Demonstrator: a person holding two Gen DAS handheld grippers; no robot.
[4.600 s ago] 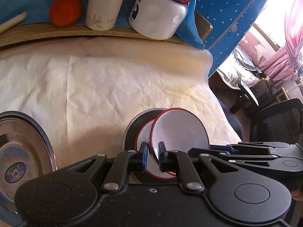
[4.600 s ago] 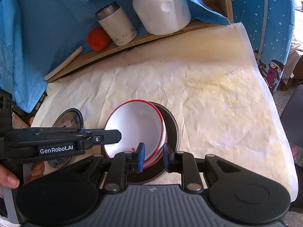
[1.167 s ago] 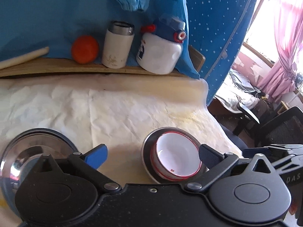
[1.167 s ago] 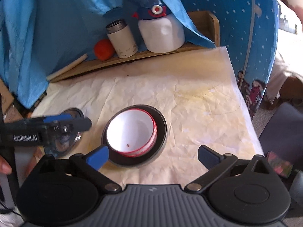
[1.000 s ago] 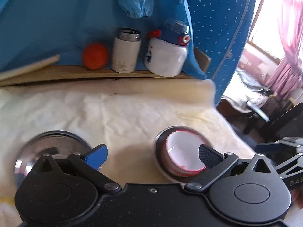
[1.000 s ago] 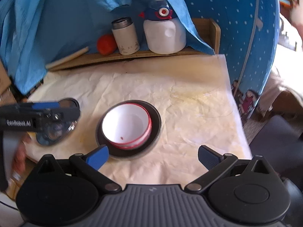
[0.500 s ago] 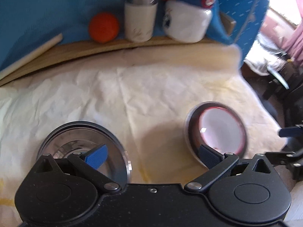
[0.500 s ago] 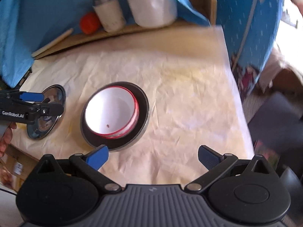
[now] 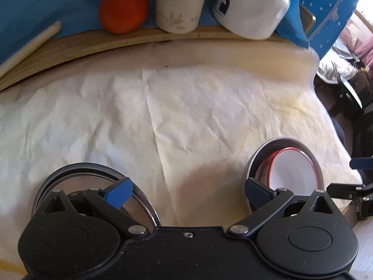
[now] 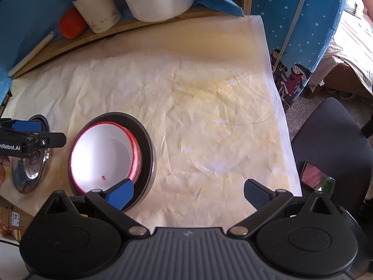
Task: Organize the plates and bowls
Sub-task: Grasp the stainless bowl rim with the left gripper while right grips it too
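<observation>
left gripper (image 9: 186, 191) hovering spread over steel plate (image 9: 77, 170) | right gripper (image 10: 187, 191) spread, holding nothing | advice: pinching plate rim squarely, lifting level toward stacked bowls (image 10: 105, 154)

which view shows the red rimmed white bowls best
The right wrist view: it looks down into the red-rimmed white bowls, showing the whole round interior, the nested rims and the dark plate under them. The left wrist view catches the bowls only at a slant, partly hidden behind a finger of the left gripper.
</observation>
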